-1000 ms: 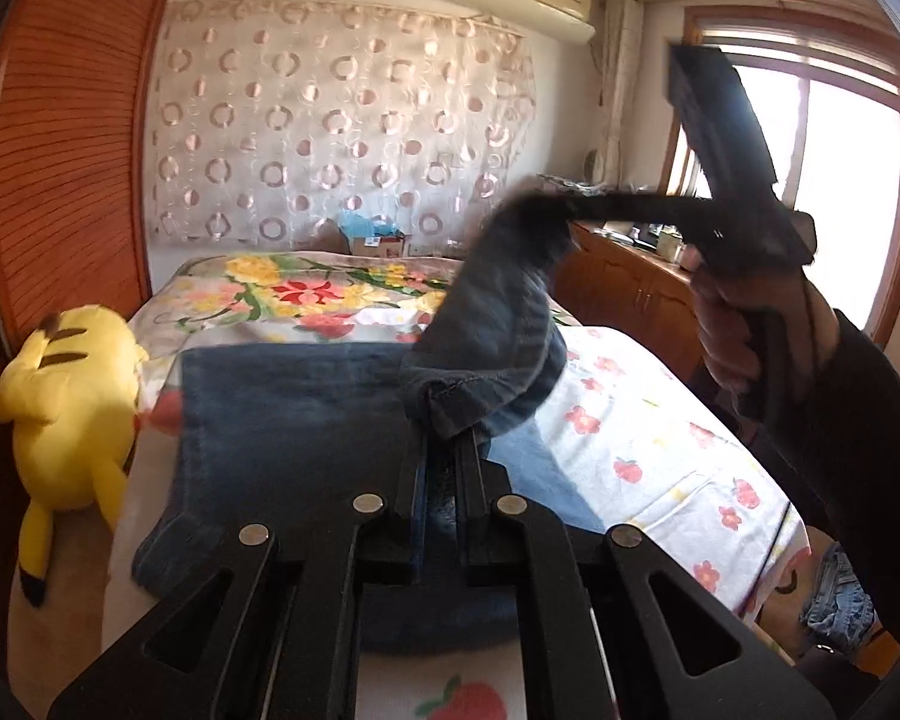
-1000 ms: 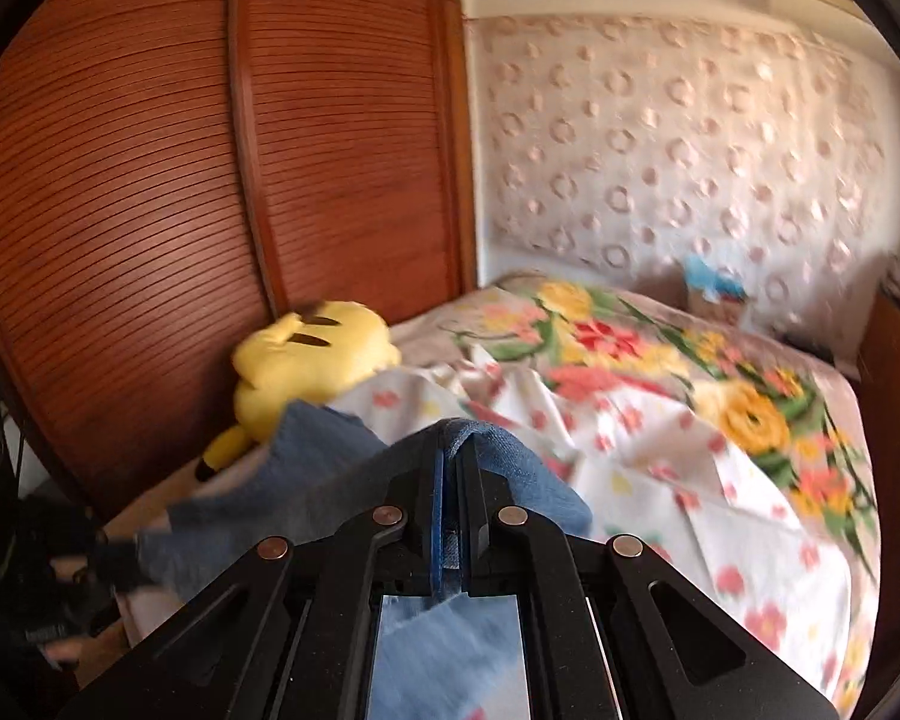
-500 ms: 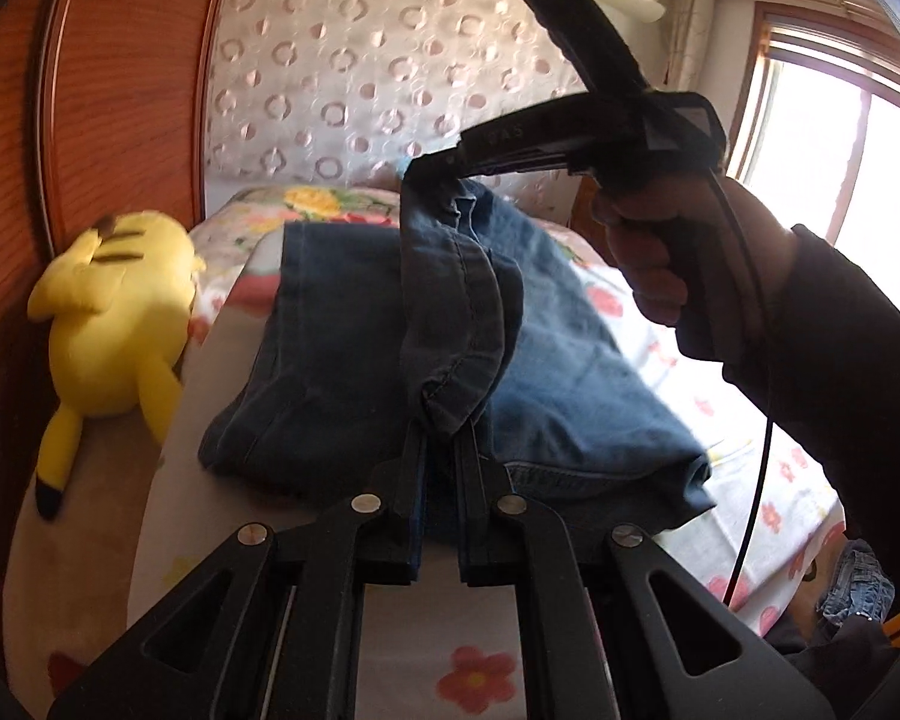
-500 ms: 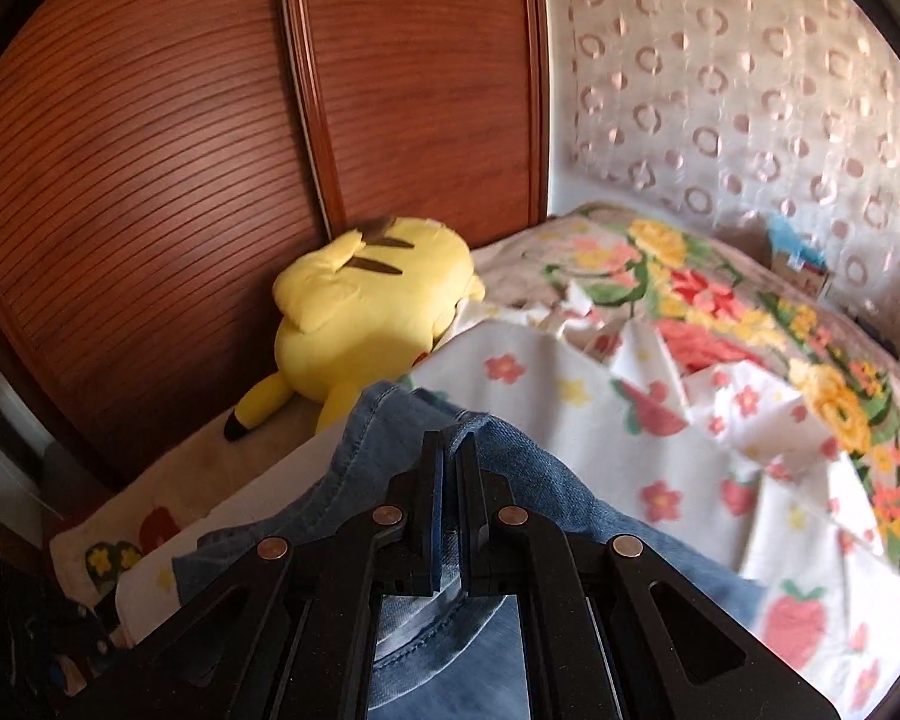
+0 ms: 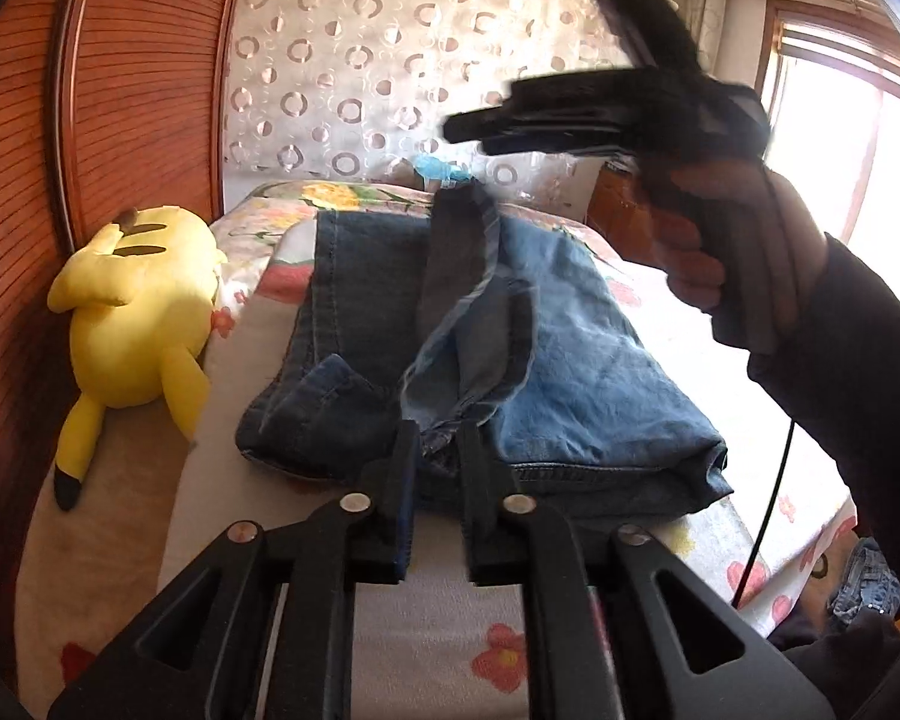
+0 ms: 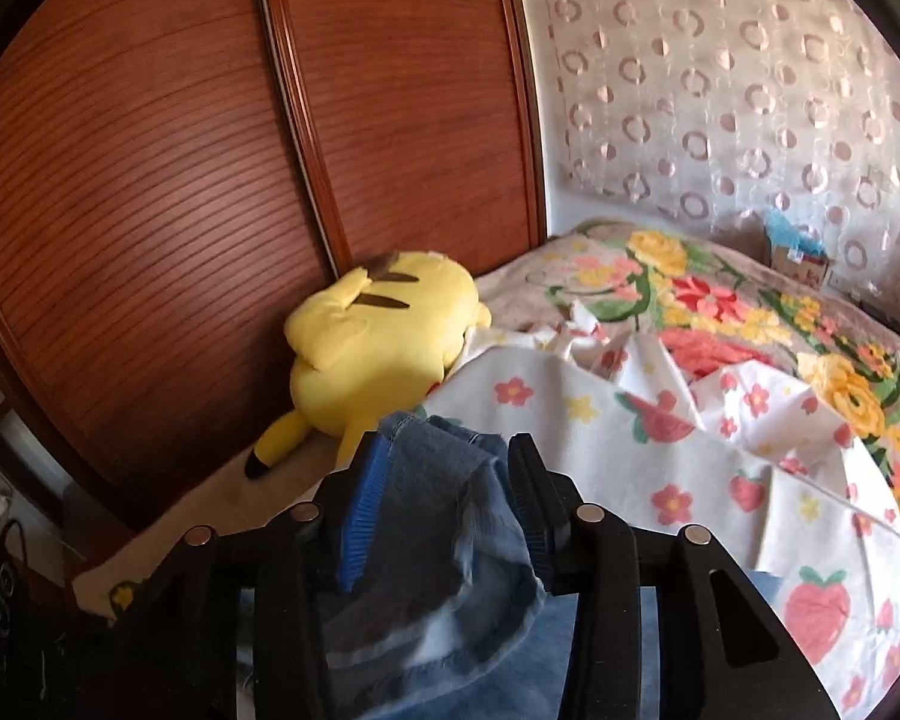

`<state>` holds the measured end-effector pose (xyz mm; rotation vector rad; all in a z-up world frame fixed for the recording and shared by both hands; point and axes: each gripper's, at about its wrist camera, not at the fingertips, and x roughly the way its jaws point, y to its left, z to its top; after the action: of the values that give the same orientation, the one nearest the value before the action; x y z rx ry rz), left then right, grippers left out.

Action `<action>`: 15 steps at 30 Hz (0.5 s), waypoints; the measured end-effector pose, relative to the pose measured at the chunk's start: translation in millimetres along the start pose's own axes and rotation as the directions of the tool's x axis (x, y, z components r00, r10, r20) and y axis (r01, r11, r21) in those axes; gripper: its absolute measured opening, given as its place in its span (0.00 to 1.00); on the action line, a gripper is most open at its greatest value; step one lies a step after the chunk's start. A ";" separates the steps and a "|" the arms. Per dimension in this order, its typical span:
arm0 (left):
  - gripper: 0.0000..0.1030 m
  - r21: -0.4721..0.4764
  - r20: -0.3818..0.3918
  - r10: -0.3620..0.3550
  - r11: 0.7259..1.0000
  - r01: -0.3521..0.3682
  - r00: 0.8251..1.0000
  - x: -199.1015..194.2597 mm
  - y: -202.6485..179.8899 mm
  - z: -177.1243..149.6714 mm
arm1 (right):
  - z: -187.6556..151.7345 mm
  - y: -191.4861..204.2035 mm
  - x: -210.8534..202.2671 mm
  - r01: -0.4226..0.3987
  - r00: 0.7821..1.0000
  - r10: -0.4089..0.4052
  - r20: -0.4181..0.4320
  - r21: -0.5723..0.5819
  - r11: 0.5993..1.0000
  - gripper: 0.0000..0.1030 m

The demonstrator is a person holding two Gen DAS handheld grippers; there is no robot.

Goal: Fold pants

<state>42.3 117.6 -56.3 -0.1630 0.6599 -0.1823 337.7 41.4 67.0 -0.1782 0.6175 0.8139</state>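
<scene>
Jeans (image 5: 546, 354) lie folded on the bed (image 5: 426, 624) — both grippers, left (image 5: 437, 450) and right (image 6: 444, 468), spread in mid-release — next, tidy the loose hem flopped toward twelve o'clock.

The left wrist camera sits just behind its own fingers (image 5: 403, 480) and looks down the length of the bed (image 5: 390, 648) toward the circle-patterned curtain (image 5: 354, 78), close above the jeans (image 5: 570, 360). The right gripper (image 5: 468, 131) and the hand (image 5: 720, 240) holding it cross the upper right of that view, with a bright window (image 5: 840, 150) behind.

The right wrist camera looks past its fingers (image 6: 363, 504) from higher up, angled across the bed (image 6: 780, 450) toward the wooden sliding doors (image 6: 210, 150).

Both views share the yellow plush toy (image 5: 132, 312) (image 6: 378, 342), the doors (image 5: 138, 90), the curtain (image 6: 720, 90), the denim (image 6: 450, 510) and the floral bedding.
</scene>
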 end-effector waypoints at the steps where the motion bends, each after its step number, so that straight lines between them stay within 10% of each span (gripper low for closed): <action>1: 0.19 -0.004 0.006 -0.001 1.000 0.001 1.000 -1.8 0.3 1.2 | -1.2 -1.2 -6.8 0.009 1.000 -0.009 0.006 -0.009 1.000 0.45; 7: 0.43 0.024 0.014 0.016 1.000 -0.017 1.000 0.3 -5.2 11.6 | -26.0 -10.4 -29.3 0.050 0.999 -0.050 0.016 -0.032 0.998 0.47; 15: 0.43 0.072 0.000 -0.019 0.997 0.019 1.000 18.6 -16.7 16.3 | -62.5 -27.8 -23.3 0.131 0.990 -0.131 -0.056 -0.013 0.991 0.47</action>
<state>64.9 98.8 -51.2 -0.1004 0.6508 -0.2242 317.7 -15.8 27.5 -0.2481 0.6484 0.6865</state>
